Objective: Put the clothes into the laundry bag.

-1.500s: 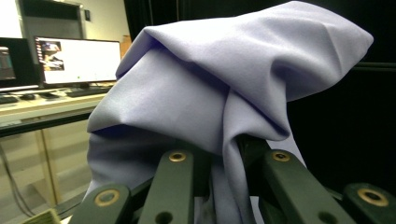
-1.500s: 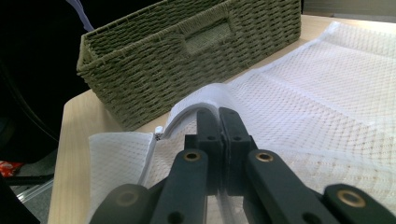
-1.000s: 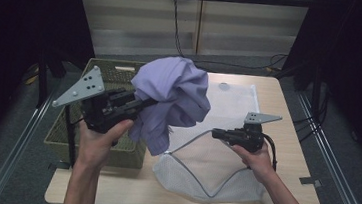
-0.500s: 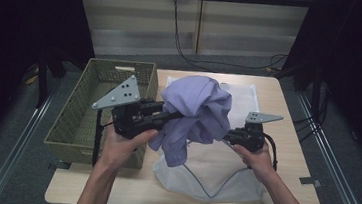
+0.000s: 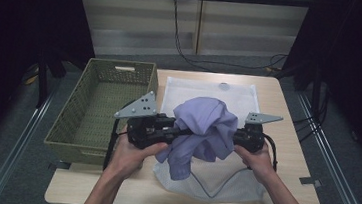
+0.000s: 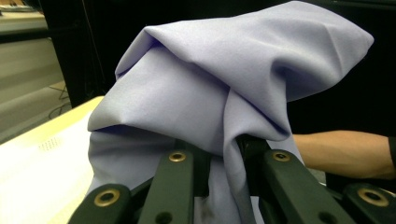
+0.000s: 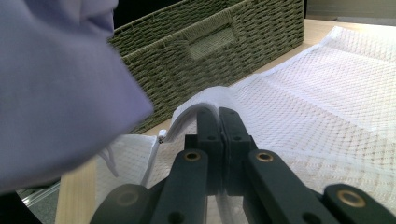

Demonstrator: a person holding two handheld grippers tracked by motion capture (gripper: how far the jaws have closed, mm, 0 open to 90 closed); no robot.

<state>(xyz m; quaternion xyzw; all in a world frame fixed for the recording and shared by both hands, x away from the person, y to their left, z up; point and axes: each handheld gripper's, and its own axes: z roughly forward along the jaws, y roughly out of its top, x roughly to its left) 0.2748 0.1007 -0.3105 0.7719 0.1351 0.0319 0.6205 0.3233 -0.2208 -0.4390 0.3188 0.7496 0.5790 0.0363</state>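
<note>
You're holding the mesh bag (image 5: 221, 186) mouth up with the right gripper (image 7: 218, 116), jaws pinched tight on its white rim, so the opening is gaping beside them. The left gripper (image 6: 219, 149) is gripping a fold of the lavender garment (image 5: 204, 129), jaws narrow, cloth bunching over the bag mouth for loading. Wicker basket (image 5: 103, 104) is sitting behind on the worktop (image 5: 285, 142).
</note>
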